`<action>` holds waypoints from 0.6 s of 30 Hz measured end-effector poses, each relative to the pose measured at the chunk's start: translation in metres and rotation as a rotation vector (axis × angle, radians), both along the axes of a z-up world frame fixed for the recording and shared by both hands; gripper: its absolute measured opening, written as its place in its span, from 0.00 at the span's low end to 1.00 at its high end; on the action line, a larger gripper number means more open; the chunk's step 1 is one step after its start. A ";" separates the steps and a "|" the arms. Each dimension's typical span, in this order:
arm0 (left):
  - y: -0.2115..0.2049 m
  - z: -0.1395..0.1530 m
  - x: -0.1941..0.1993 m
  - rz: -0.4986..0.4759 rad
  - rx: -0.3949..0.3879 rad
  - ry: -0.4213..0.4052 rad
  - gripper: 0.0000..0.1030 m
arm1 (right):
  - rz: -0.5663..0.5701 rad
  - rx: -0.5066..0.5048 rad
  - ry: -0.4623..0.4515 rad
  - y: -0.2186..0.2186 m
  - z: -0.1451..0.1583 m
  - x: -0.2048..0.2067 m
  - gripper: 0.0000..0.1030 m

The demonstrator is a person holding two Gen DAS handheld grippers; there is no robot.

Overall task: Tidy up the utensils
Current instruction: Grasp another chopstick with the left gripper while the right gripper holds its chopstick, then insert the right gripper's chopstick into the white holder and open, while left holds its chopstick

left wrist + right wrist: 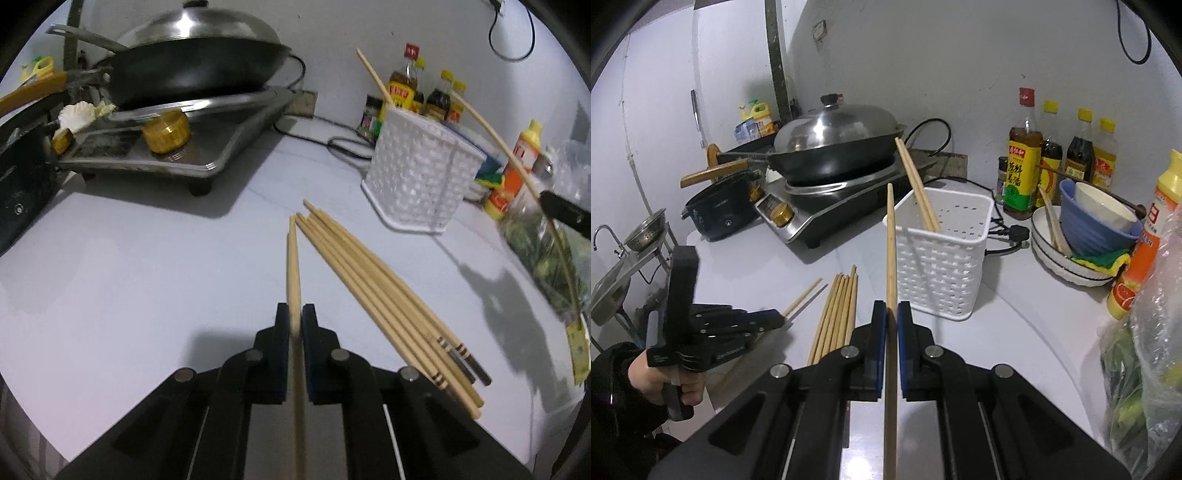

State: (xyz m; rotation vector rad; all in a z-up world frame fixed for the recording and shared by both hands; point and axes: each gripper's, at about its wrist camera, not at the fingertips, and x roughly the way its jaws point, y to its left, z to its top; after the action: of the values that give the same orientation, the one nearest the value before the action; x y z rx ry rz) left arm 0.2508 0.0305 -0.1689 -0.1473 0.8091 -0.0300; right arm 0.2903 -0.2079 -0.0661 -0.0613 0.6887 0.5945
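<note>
Left wrist: chopstick clamped between closed jaws, pointing forward.

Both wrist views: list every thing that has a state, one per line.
Left gripper: shut on one wooden chopstick.
Right gripper: shut on another wooden chopstick.
White perforated plastic basket: upright, two chopsticks leaning inside.
Bundle of wooden chopsticks: lying flat on the white counter.
Black wok: covered by steel lid.
</note>
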 end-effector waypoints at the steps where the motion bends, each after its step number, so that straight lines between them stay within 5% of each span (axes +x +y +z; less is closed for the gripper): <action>1: 0.002 0.003 -0.002 0.001 -0.008 -0.011 0.06 | -0.001 0.004 -0.003 -0.001 0.002 0.001 0.05; 18: 0.035 0.062 -0.022 0.022 -0.072 -0.183 0.06 | 0.000 0.032 -0.109 0.002 0.058 0.042 0.05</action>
State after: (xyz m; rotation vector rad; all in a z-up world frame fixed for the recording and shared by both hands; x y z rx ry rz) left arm 0.2292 0.0659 -0.1072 -0.2181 0.6236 -0.0513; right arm 0.3322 -0.2061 -0.0078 -0.0634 0.5736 0.5974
